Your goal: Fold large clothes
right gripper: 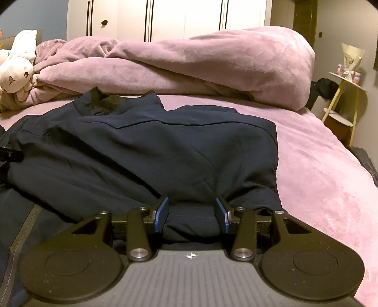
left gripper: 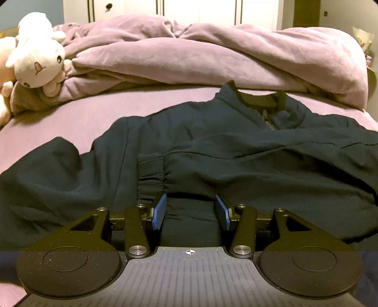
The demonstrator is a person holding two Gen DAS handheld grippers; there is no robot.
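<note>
A dark navy jacket [left gripper: 212,146] lies spread on the pink bed sheet [left gripper: 70,113], collar and zipper toward the far side. One sleeve is folded across the body, its ribbed cuff [left gripper: 151,174] just ahead of my left gripper [left gripper: 191,211]. The left gripper's blue pads stand apart with the jacket's near edge bunched between them. In the right wrist view the jacket [right gripper: 165,146] has its right side folded in with a straight edge. My right gripper [right gripper: 191,212] is also open, its pads astride a roll of the jacket's hem.
A rumpled pink duvet [left gripper: 212,54] is heaped across the far side of the bed. A white plush toy [left gripper: 37,59] lies at the far left. A small round side table [right gripper: 347,94] with a bouquet stands right of the bed. White wardrobe doors [right gripper: 189,16] are behind.
</note>
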